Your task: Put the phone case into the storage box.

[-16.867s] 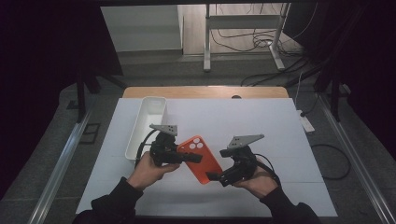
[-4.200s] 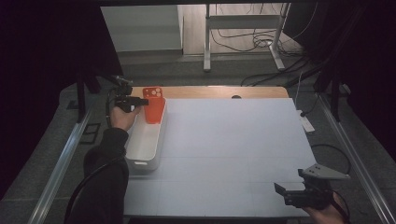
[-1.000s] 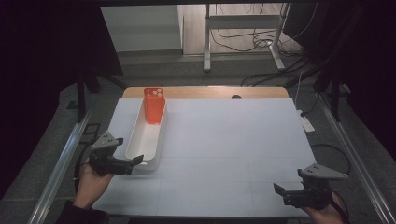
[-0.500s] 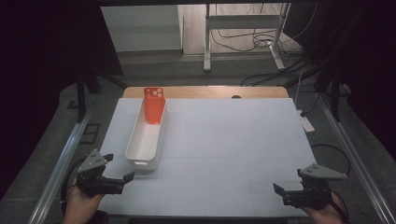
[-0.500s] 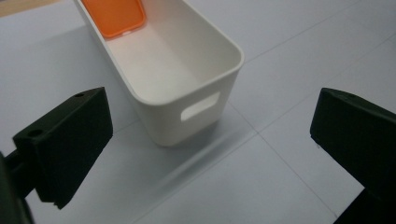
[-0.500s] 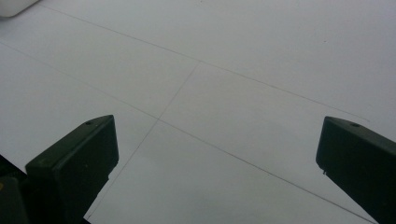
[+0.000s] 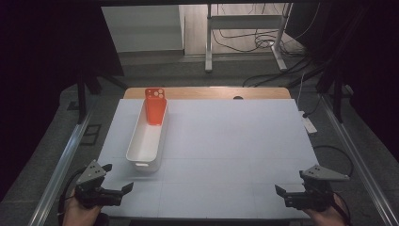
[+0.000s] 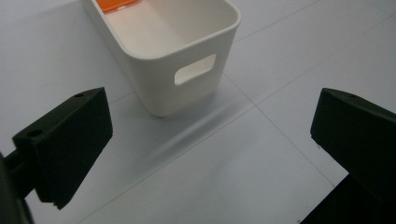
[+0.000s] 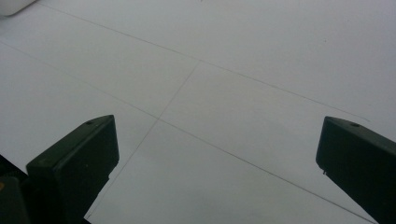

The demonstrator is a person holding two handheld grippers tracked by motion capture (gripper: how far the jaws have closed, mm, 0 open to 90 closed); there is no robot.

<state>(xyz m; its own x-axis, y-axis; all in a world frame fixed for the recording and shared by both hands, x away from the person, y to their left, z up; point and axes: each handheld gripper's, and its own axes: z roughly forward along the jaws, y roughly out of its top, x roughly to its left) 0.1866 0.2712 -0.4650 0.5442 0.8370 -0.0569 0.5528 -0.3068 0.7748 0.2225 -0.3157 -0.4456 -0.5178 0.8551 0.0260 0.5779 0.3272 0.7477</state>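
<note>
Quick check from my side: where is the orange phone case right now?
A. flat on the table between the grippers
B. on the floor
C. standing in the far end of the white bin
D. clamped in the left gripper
C: the orange phone case stands upright inside the far end of the white bin, and both grippers sit open and empty at the table's near edge.

1. The worktop [image 7: 226,141] carries a long bin [image 7: 147,141] on its left half, lying lengthwise from the near side toward the far side.
2. A phone case [image 7: 155,106] stands in the far end of the bin, leaning against its far wall and rising above the rim.
3. The left tongs [image 7: 123,189] sit at the near left corner of the worktop, just before the bin's near end and a little to its left.
4. The right tongs [image 7: 280,191] sit at the near right corner, well apart from the bin.
5. Between the two tongs lies bare worktop.
</note>
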